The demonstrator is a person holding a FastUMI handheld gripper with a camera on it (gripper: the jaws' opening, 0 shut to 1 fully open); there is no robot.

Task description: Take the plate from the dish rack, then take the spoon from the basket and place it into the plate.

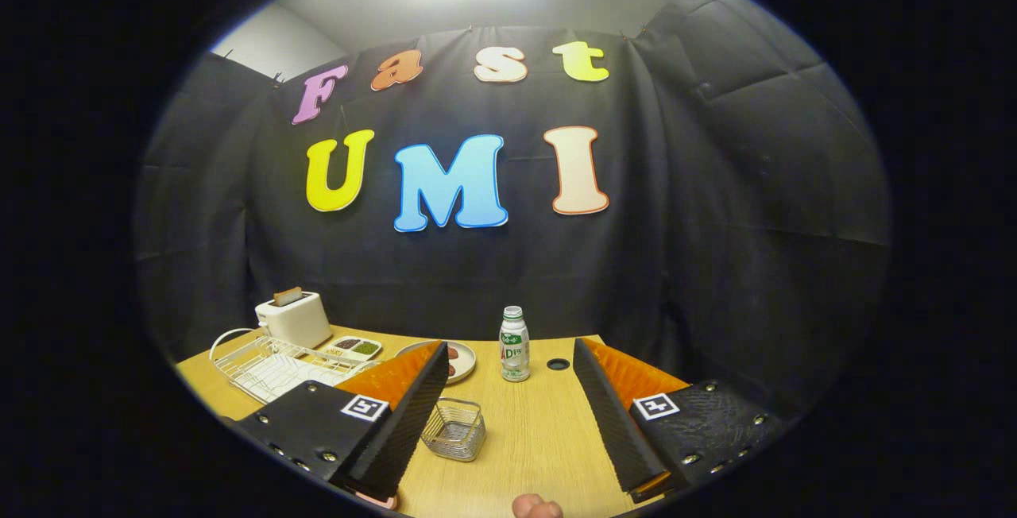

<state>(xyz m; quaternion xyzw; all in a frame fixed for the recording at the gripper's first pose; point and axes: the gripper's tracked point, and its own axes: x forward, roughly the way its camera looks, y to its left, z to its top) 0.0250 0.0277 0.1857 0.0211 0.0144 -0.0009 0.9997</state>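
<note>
Here, gripper [508, 415] spread above table [532, 438].

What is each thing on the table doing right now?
gripper: fingers wide open, holding nothing
wire basket: upright between the fingers, looks empty
dish rack: looks empty
plate: flat on the table, dark food pieces on it
bottle: upright, cap on
toaster: bread sticking up from a slot

One finger [413, 391] hides part of the plate [465, 359] — the food on it is too small to tell.
</note>
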